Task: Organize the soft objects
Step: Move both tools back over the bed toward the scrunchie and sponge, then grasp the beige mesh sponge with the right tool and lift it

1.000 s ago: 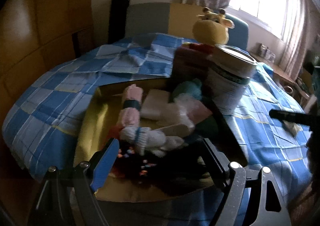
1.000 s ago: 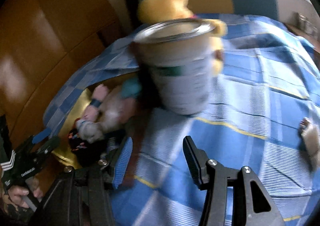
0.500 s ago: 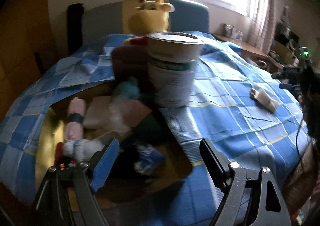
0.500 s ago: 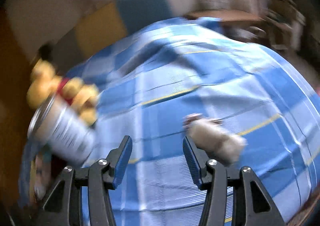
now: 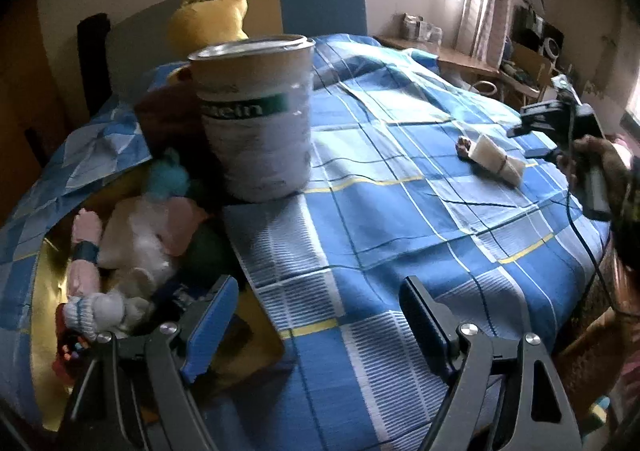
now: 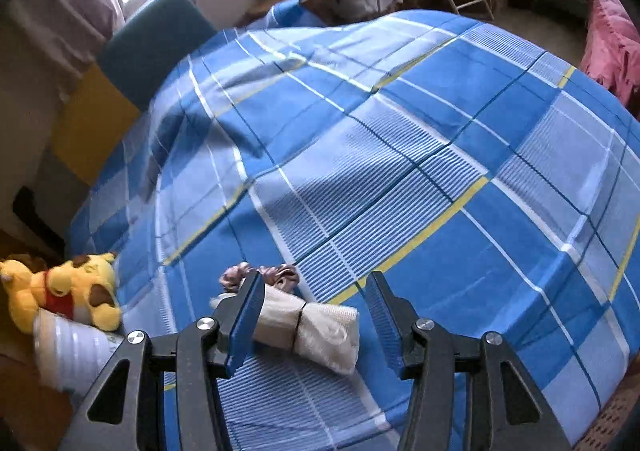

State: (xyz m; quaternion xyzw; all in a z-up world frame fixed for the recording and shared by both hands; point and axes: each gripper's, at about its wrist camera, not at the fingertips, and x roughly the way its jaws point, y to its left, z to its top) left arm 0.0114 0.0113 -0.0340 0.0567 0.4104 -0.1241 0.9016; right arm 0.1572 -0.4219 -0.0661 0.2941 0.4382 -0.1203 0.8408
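My right tool [image 6: 316,315] hung over the bed [image 6: 420,155] with its jaws spread and nothing pinched, the rolled cream cloth [image 6: 316,327] lying on the checked cover just ahead of its tips. The roll sat partly behind the tool's left finger, bound round the middle by a dark band, with a crumpled pinkish-brown scrunchie [image 6: 260,277] touching its far end. I judged it to be the one soft thing left out in the open, which is why I had lined this tool up on it.

My left tool [image 5: 316,315] was also spread and empty, angled down at the edge of the gold-lined box [image 5: 44,291] to its left. That box was already packed with soft goods: a pink sock roll [image 5: 86,247], a white one [image 5: 96,309] and a teal pompom [image 5: 168,175], gathered there, as I read it, as the sorting place. A tall tin [image 5: 256,119] stood beyond the tool at the box's far corner, with a yellow plush toy [image 5: 212,15] behind it.

Much stayed unclear. The tin hid most of the plush and the box's far side; its label was blurred and only partly legible. The dark items deep in the box I could not identify. From the left camera, the hand [image 5: 592,167] carrying the right tool covered that tool's fingers.
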